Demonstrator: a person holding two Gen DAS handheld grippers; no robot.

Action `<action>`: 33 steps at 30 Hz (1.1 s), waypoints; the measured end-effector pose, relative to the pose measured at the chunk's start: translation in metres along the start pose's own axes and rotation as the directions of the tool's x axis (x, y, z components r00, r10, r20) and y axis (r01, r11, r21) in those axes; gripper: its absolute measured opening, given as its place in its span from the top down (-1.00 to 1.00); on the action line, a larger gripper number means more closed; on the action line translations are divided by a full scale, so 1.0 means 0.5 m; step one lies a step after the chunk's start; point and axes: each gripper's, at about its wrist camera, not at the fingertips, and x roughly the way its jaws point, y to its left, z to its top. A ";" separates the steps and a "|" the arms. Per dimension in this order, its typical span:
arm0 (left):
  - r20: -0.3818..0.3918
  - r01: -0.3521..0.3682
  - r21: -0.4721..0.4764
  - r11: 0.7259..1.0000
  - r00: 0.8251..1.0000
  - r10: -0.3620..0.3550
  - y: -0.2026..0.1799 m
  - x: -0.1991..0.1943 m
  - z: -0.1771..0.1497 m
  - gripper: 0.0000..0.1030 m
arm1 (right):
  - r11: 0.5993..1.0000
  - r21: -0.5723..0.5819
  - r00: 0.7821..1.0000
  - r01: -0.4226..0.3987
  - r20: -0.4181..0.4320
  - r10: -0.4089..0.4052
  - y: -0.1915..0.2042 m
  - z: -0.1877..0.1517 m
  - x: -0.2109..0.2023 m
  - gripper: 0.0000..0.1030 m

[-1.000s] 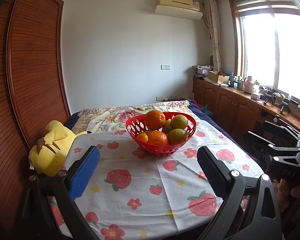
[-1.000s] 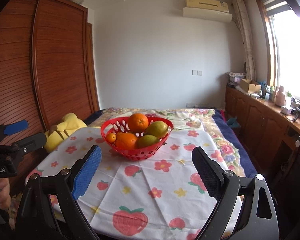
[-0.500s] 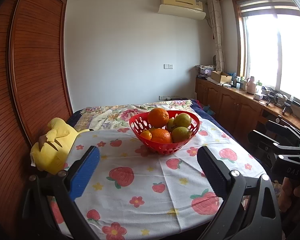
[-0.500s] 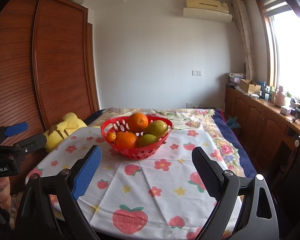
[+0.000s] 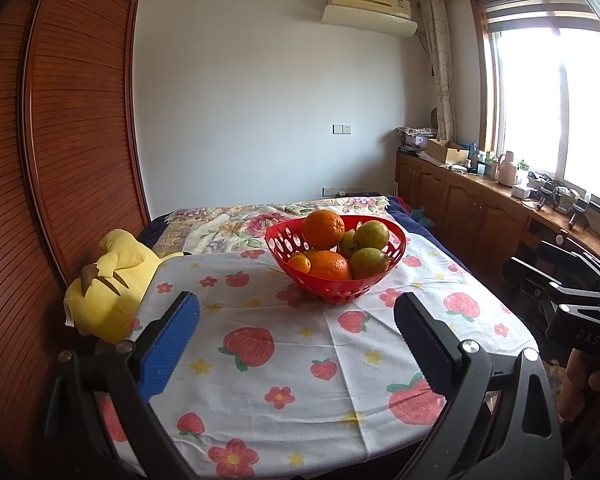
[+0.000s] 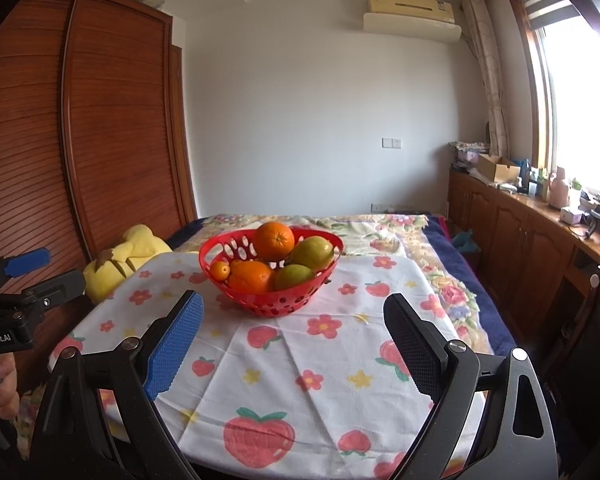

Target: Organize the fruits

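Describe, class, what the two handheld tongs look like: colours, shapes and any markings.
The left tongs and the right tongs match: black angular frames with silver bolts, one ribbed blue pad, one black textured pad. Seen from the opposite camera, white lettering marks each body, partly cut off.

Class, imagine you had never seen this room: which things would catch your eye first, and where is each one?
First, the red basket of oranges and green fruit, sitting mid-table on the strawberry-print cloth. Next, the yellow plush toy at the table's left edge, by the wooden wardrobe. Nearest, the open right gripper frames the basket, empty.
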 end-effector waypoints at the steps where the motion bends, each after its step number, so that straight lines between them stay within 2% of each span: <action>1: 0.000 0.000 0.000 1.000 1.000 0.000 0.000 0.000 0.000 -0.91 | 1.000 0.000 1.000 0.001 0.001 -0.001 0.000 0.000 -0.001 -0.81; 33: 0.005 0.005 -0.005 1.000 1.000 -0.005 0.002 -0.007 -0.001 -0.91 | 1.000 0.000 1.000 0.004 -0.001 -0.004 0.000 -0.005 -0.001 -0.81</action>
